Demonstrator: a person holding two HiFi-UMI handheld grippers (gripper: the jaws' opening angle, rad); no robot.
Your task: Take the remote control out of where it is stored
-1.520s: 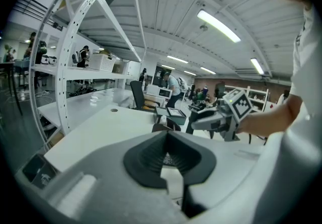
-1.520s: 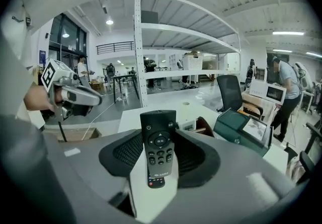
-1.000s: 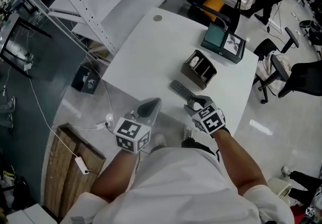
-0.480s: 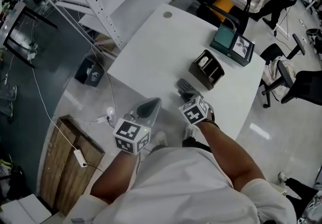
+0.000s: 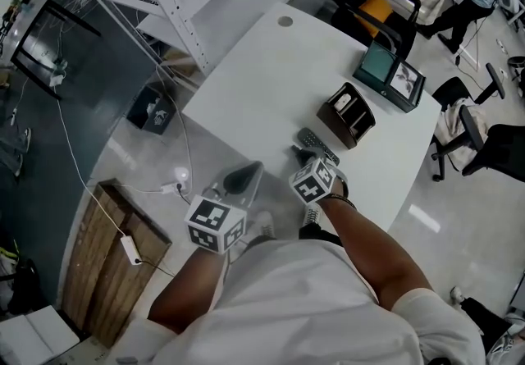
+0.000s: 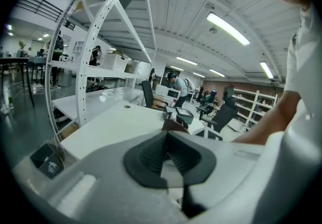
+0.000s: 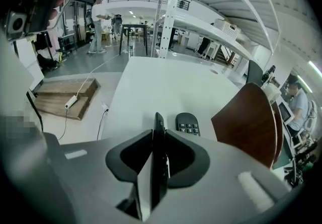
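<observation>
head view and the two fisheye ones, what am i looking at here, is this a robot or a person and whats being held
There is no robot. A person holds a hand tool with a two-jaw claw in each hand. The head view comes from a camera on their head, looking down. The other two pictures come from cameras riding on each claw, and the cubes with square markers are part of the tools. On the white table stand a brown holder and a teal box, and a loose remote lies flat. The right claw has just been closing and grips a remote control edge-on. The left claw is shut and empty.
</observation>
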